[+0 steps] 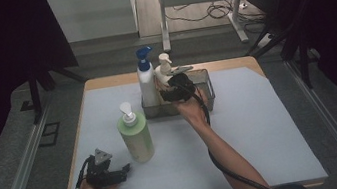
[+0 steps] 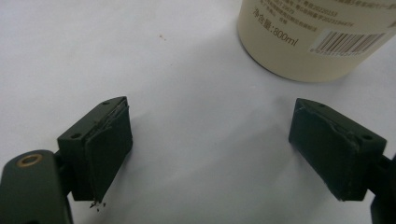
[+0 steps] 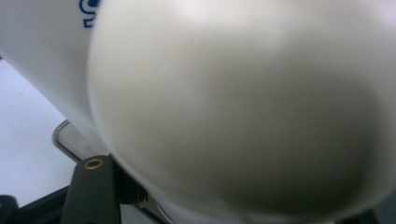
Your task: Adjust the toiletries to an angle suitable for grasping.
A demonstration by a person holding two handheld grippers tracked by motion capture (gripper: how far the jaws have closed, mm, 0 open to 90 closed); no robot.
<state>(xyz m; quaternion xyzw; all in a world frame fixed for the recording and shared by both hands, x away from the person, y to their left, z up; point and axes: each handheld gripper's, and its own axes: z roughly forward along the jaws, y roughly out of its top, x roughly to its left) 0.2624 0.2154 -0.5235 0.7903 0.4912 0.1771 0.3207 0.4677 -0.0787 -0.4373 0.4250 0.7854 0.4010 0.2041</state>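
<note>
Wire basket [image 1: 205, 89] with apparently two bottles [image 1: 146, 80]

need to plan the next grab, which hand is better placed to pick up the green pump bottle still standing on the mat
Left. The left gripper sits open on the mat right beside the green pump bottle, nothing between its jaws. The right gripper is over at the wire basket, pressed against the cream bottle.
</note>
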